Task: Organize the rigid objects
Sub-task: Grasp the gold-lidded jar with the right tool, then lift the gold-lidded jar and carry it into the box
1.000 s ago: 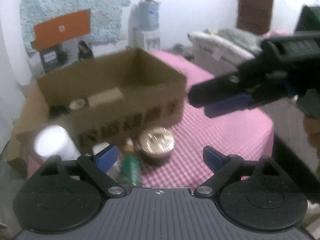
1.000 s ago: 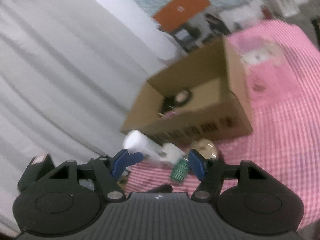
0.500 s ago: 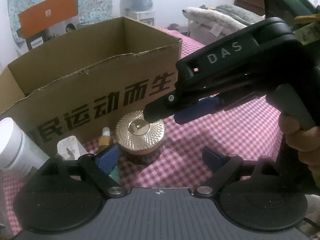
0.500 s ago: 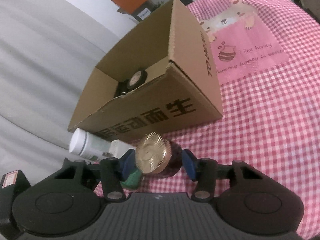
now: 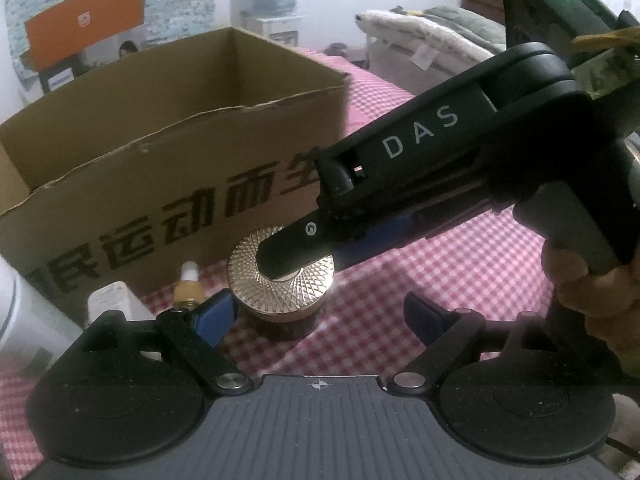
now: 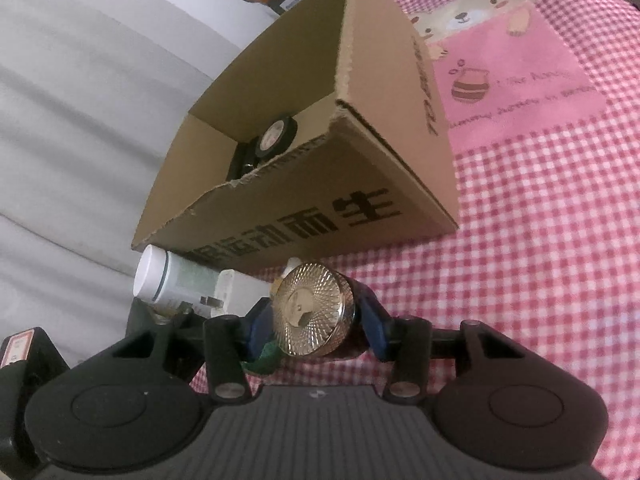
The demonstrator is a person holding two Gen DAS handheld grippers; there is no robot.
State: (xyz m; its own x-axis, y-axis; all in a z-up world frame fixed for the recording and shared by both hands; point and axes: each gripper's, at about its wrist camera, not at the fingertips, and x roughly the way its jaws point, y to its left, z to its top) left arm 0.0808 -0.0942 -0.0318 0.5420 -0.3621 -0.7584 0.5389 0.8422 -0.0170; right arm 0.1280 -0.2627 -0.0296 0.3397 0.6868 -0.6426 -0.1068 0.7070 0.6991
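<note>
Gold-lidded jar (image 6: 316,314) stands on the pink checked bench (image 6: 540,248), just in front of the cardboard box (image 6: 304,184). Right tongs (image 6: 316,320) grip its body, blue pads on both sides. Left tongs (image 5: 316,312) open, empty, at 6 o'clock of the jar. White bottle (image 6: 160,280) at the jar's 9 o'clock.
</note>
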